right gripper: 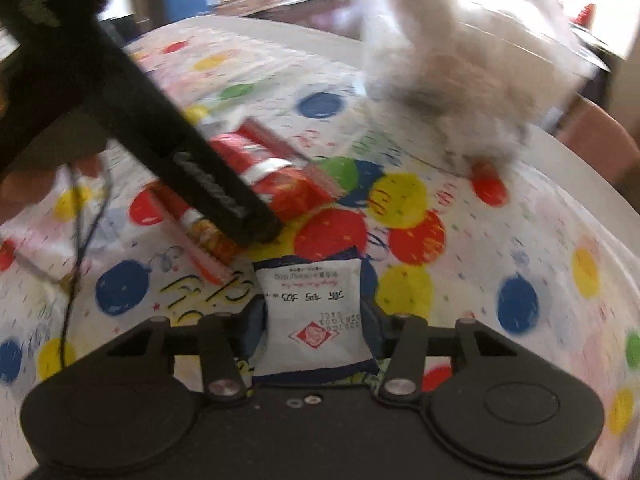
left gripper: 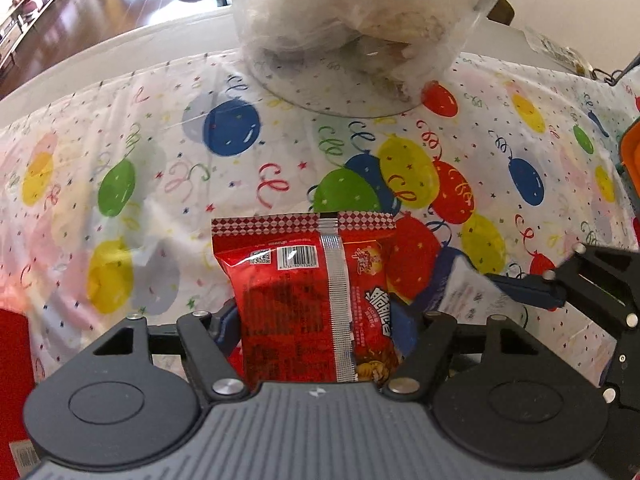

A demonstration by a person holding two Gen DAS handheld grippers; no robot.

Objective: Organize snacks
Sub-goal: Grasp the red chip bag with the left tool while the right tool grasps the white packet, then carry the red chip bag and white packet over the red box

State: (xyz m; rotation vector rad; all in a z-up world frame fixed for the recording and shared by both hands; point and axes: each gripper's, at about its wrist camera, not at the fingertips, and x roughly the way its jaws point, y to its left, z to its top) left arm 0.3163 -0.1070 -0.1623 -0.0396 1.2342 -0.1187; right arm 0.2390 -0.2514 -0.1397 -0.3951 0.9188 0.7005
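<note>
In the left wrist view a red snack packet (left gripper: pixel 296 292) lies seam-up on the balloon tablecloth (left gripper: pixel 160 168). My left gripper (left gripper: pixel 314 318) is shut on it, a pad against each long side. My right gripper (right gripper: pixel 316 314) is shut on a small white packet with blue edges (right gripper: pixel 316 312). That white packet (left gripper: pixel 466 284) also shows just right of the red one, with a finger (left gripper: pixel 524 284) of the right gripper on it. In the right wrist view the red packet (right gripper: pixel 288 188) sits partly under the left gripper's black finger (right gripper: pixel 216 192).
A large clear plastic tub (left gripper: pixel 360 32) holding pale wrapped snacks stands at the far side of the cloth, blurred in the right wrist view (right gripper: pixel 460 80). An orange box (left gripper: pixel 631 152) is at the right edge. A red object (left gripper: pixel 14 360) sits at the lower left.
</note>
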